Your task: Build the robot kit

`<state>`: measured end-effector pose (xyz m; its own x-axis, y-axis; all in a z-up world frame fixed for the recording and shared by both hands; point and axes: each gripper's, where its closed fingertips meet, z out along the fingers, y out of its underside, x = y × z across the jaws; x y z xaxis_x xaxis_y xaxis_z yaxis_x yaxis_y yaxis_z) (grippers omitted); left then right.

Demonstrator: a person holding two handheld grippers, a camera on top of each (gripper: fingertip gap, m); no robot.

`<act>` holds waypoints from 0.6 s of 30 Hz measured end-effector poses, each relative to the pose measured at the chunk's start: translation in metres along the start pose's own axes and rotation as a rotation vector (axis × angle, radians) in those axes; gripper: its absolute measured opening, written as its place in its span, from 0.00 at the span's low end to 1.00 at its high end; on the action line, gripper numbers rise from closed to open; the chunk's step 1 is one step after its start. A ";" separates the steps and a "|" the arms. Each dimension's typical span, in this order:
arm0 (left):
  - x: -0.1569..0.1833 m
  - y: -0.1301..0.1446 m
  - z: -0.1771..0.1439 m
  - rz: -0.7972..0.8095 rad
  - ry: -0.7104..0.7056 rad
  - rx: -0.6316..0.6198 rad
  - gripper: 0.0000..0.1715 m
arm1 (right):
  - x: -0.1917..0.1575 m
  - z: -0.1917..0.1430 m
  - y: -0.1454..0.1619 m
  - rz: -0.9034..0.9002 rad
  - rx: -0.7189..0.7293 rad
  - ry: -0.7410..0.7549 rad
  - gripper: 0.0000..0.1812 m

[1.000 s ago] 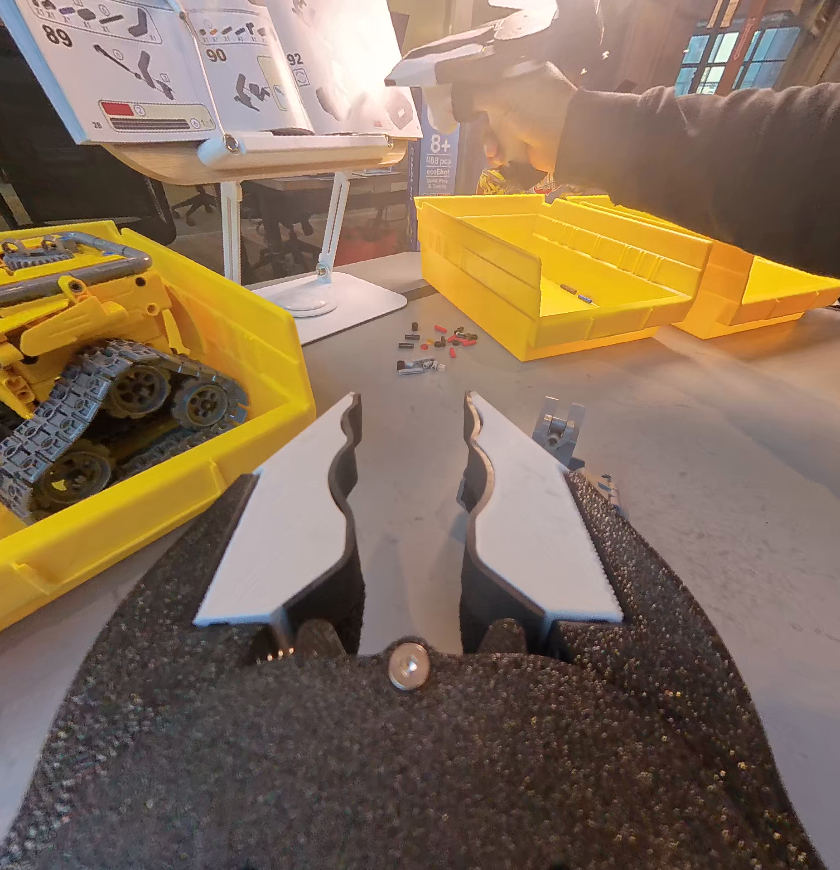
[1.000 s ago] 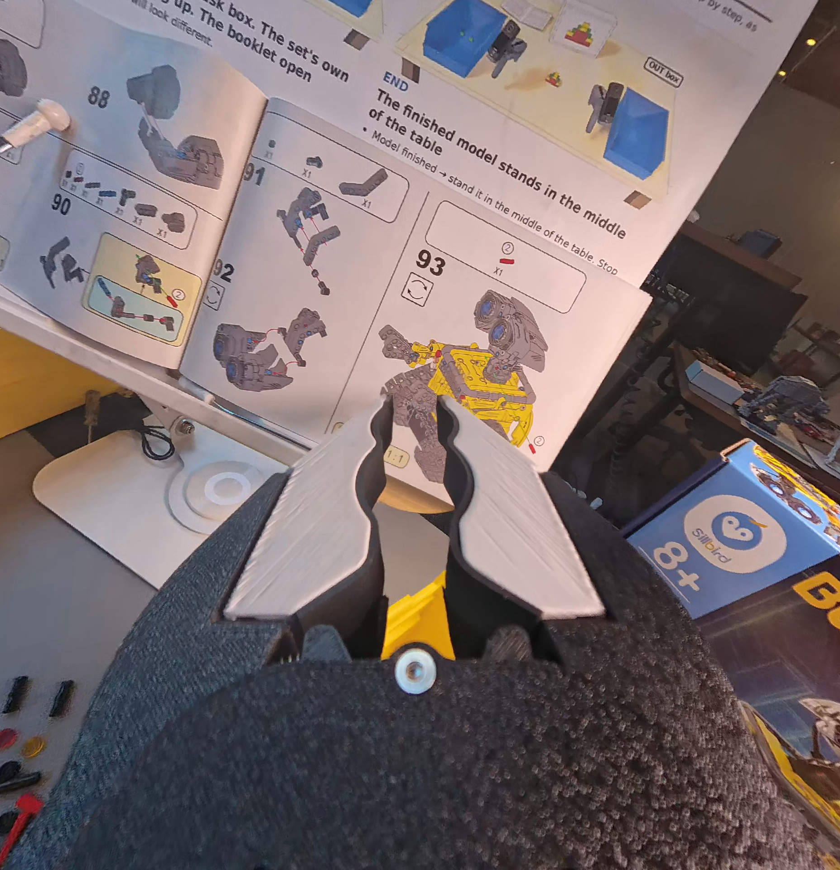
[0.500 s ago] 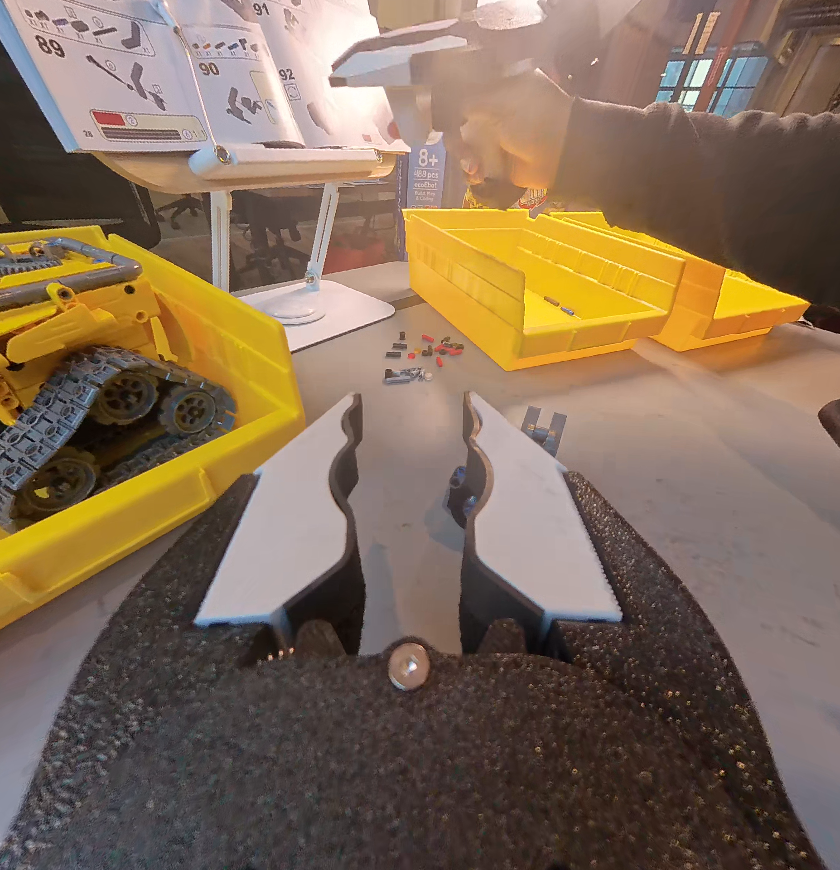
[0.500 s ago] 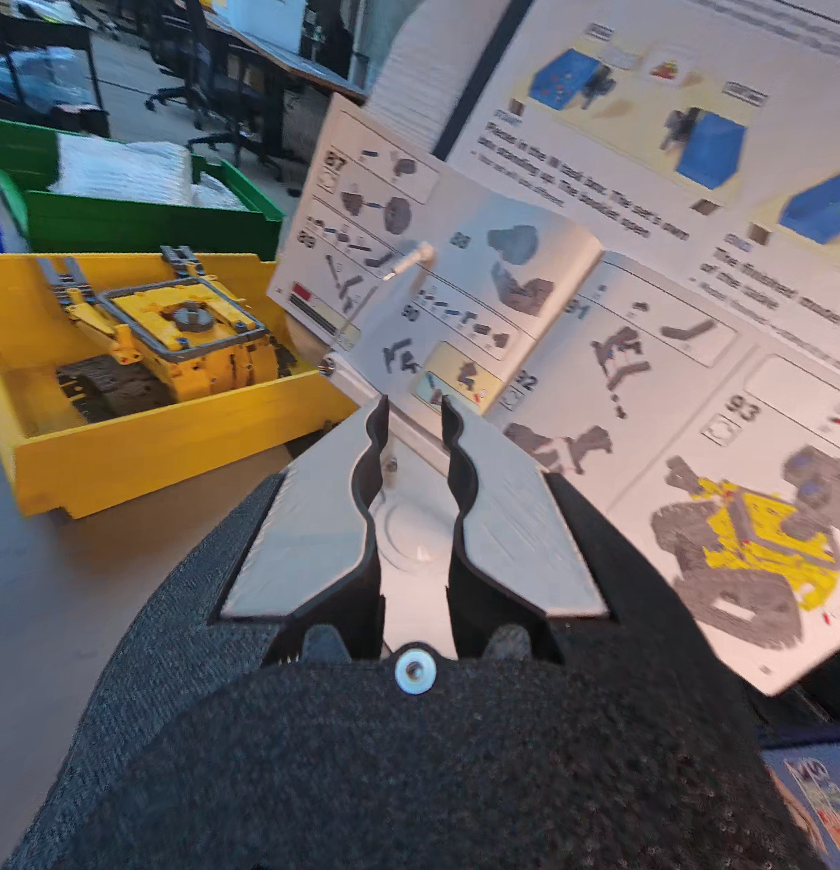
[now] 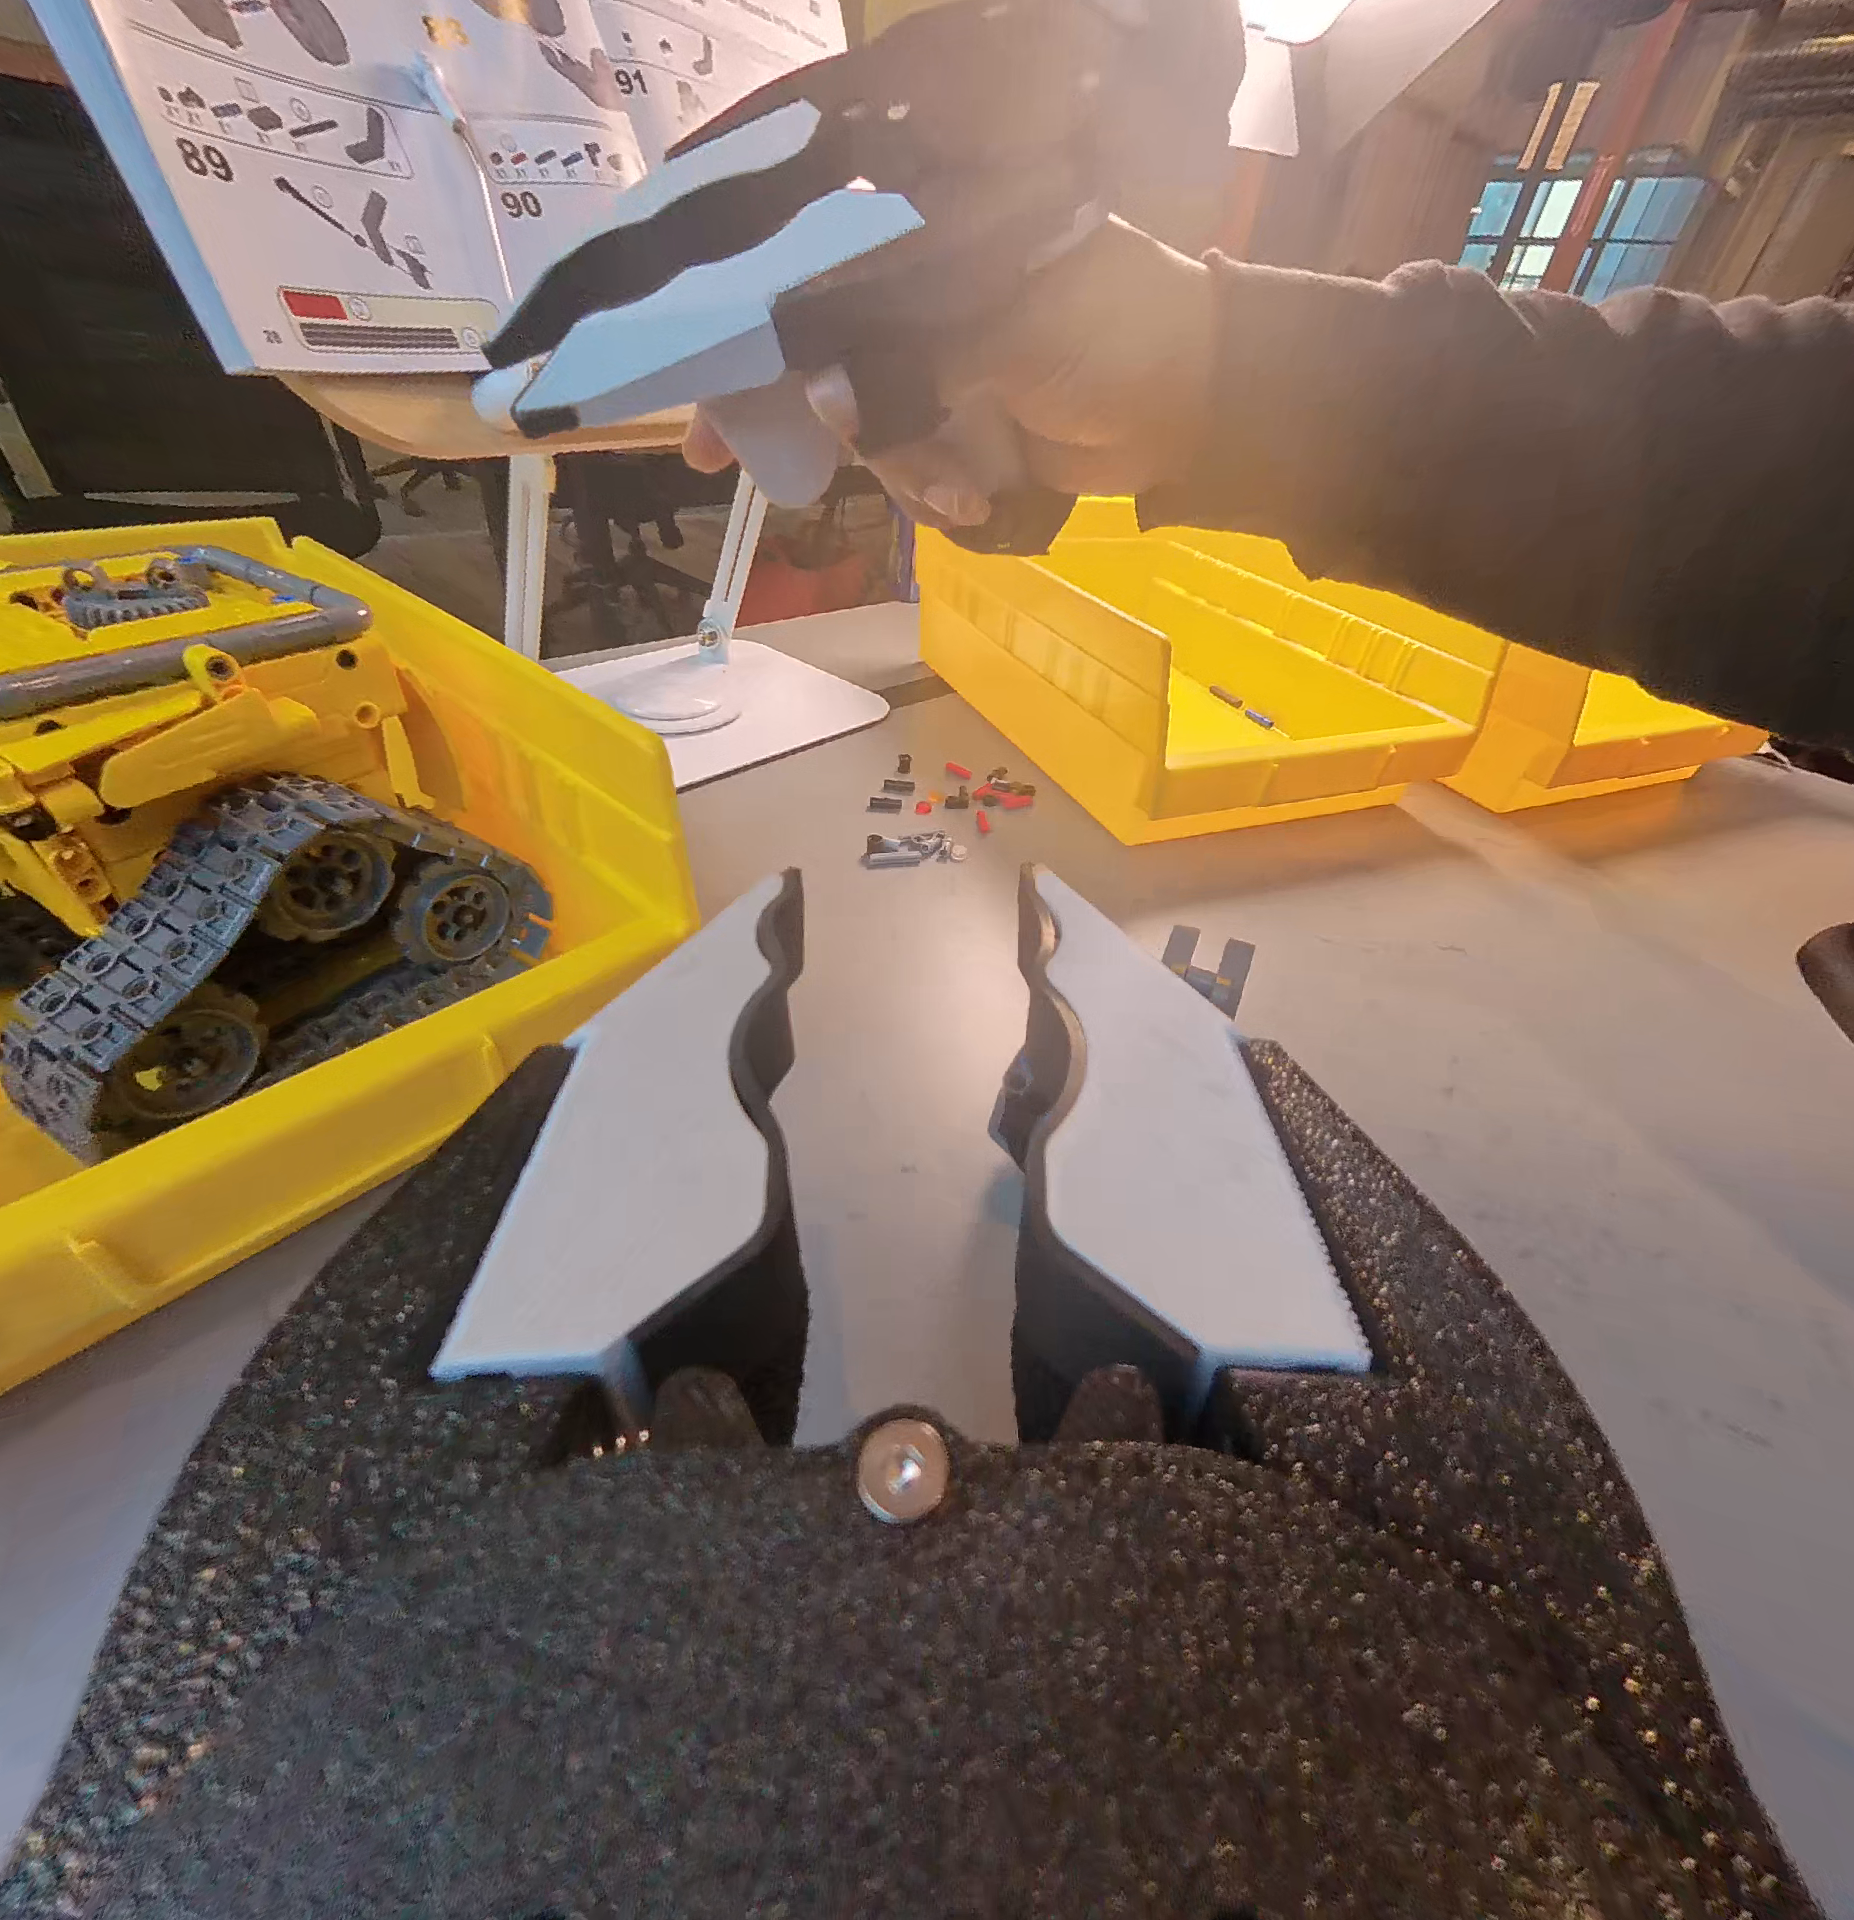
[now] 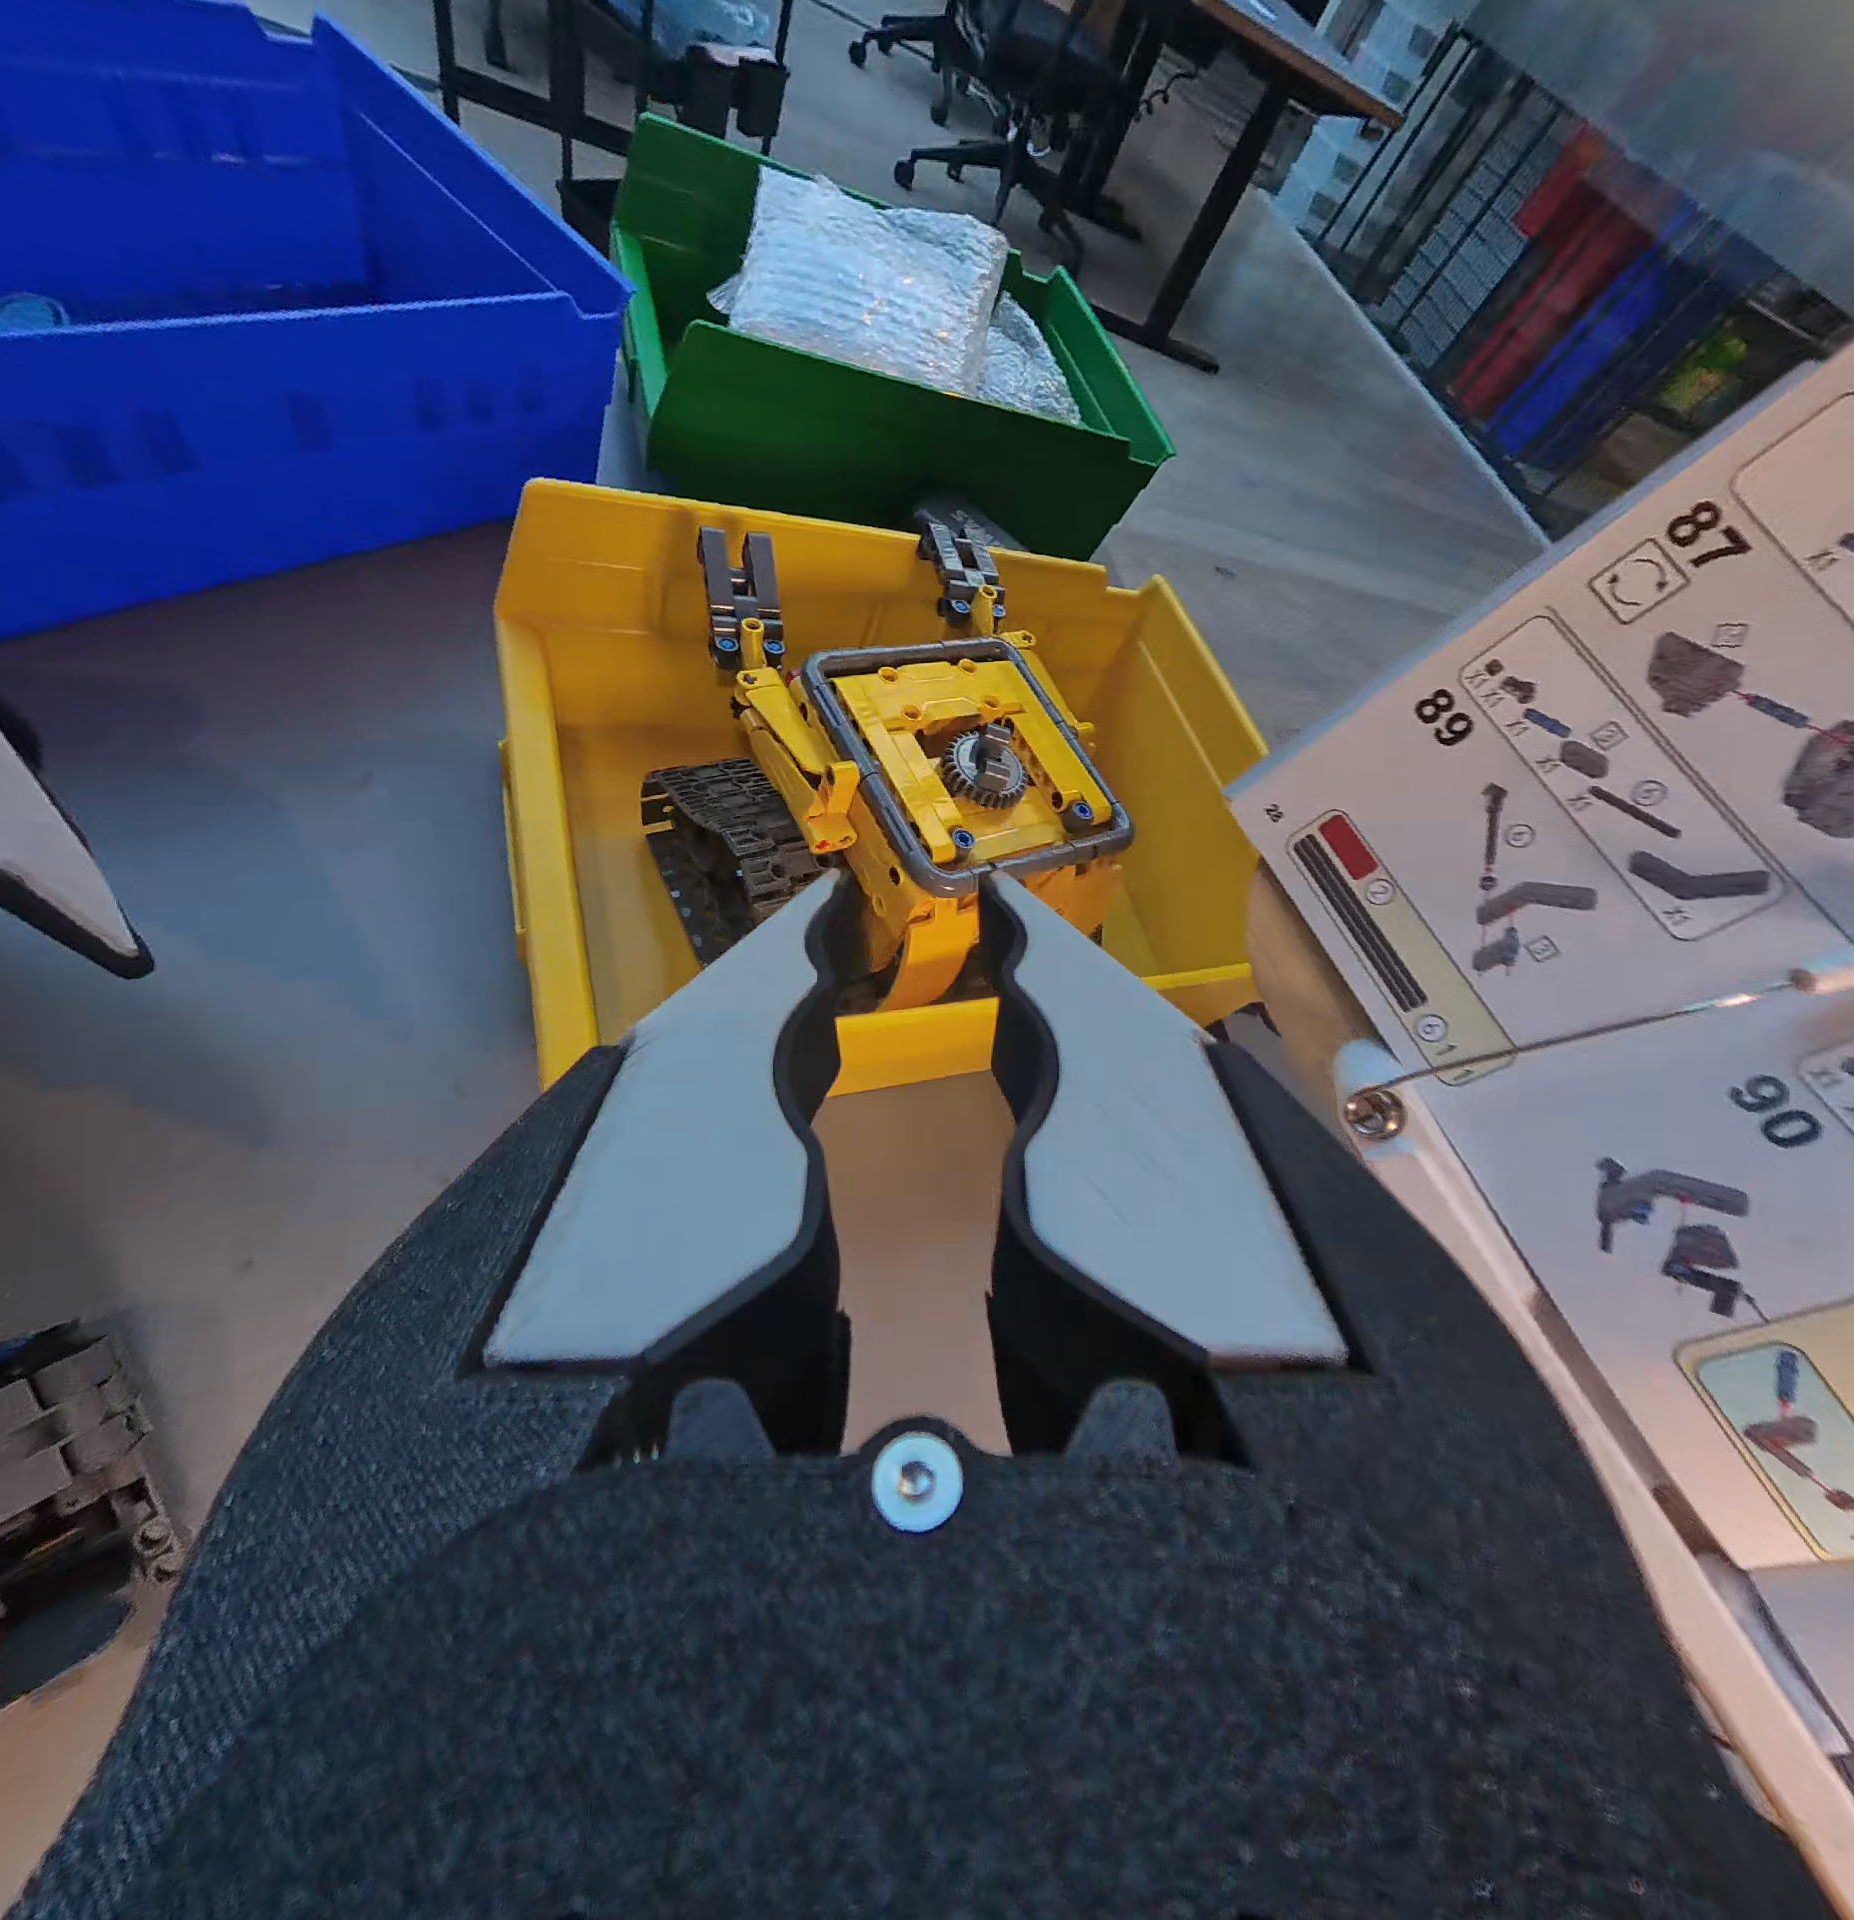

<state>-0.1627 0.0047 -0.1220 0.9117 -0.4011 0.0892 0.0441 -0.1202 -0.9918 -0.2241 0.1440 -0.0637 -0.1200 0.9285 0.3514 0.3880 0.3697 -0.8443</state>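
Spanning both views, grey table [image 5: 1525, 1143] fronts seemingly office chairs [image 6: 1016, 62].

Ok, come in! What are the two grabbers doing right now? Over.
Left gripper open, low over the table. Right gripper open, empty, above the tracked model in its yellow bin. Nothing between them.

We see the tracked model [image 6: 902, 790] in its bin [image 6: 549, 831]; behind that bin a second bin [image 6: 881, 436], right of it the booklet [image 6: 1629, 790].
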 end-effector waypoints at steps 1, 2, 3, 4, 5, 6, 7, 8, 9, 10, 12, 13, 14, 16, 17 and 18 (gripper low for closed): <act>-0.001 -0.001 -0.001 -0.005 -0.002 0.004 0.24 | -0.003 0.003 0.002 -0.004 -0.013 -0.013 0.13; -0.001 -0.003 -0.001 -0.007 -0.001 0.009 0.24 | -0.005 0.006 0.004 -0.010 -0.029 -0.018 0.13; -0.001 -0.004 -0.002 -0.007 -0.001 0.013 0.24 | -0.007 0.009 0.007 -0.015 -0.043 -0.022 0.13; -0.001 -0.004 -0.002 -0.005 -0.001 0.014 0.24 | -0.008 0.012 0.009 -0.017 -0.059 -0.030 0.13; -0.001 -0.004 -0.002 -0.004 0.001 0.012 0.24 | -0.009 0.015 0.012 -0.015 -0.077 -0.037 0.14; -0.001 -0.004 -0.001 -0.003 0.003 0.010 0.24 | -0.009 0.019 0.015 -0.015 -0.096 -0.043 0.15; 0.000 -0.003 -0.001 -0.002 0.004 0.007 0.24 | -0.009 0.023 0.019 -0.017 -0.117 -0.050 0.17; 0.000 -0.003 -0.001 0.001 0.005 0.006 0.24 | -0.009 0.027 0.022 -0.019 -0.138 -0.051 0.18; 0.000 -0.003 -0.001 0.004 0.005 0.004 0.24 | -0.008 0.031 0.025 -0.017 -0.153 -0.053 0.19; 0.000 -0.003 -0.001 0.006 0.004 0.004 0.24 | -0.008 0.036 0.028 -0.011 -0.168 -0.061 0.21; -0.001 -0.003 0.000 0.009 0.002 0.003 0.24 | -0.007 0.045 0.032 -0.008 -0.201 -0.067 0.26; -0.002 -0.003 0.000 0.009 0.000 0.002 0.24 | -0.006 0.049 0.034 -0.017 -0.215 -0.065 0.28; -0.003 -0.003 0.000 0.009 -0.001 0.001 0.24 | -0.005 0.053 0.036 -0.030 -0.227 -0.058 0.30; -0.004 -0.002 0.000 0.004 -0.001 -0.001 0.24 | -0.003 0.061 0.038 -0.067 -0.250 -0.042 0.31; -0.004 -0.002 0.000 0.002 -0.001 -0.002 0.24 | -0.003 0.064 0.038 -0.090 -0.258 -0.033 0.31; -0.004 -0.002 0.000 0.000 0.001 -0.004 0.24 | -0.003 0.068 0.038 -0.114 -0.264 -0.024 0.31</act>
<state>-0.1666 0.0069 -0.1208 0.9114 -0.4018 0.0889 0.0424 -0.1234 -0.9915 -0.2709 0.1581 -0.1246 -0.1971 0.8833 0.4253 0.5951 0.4525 -0.6641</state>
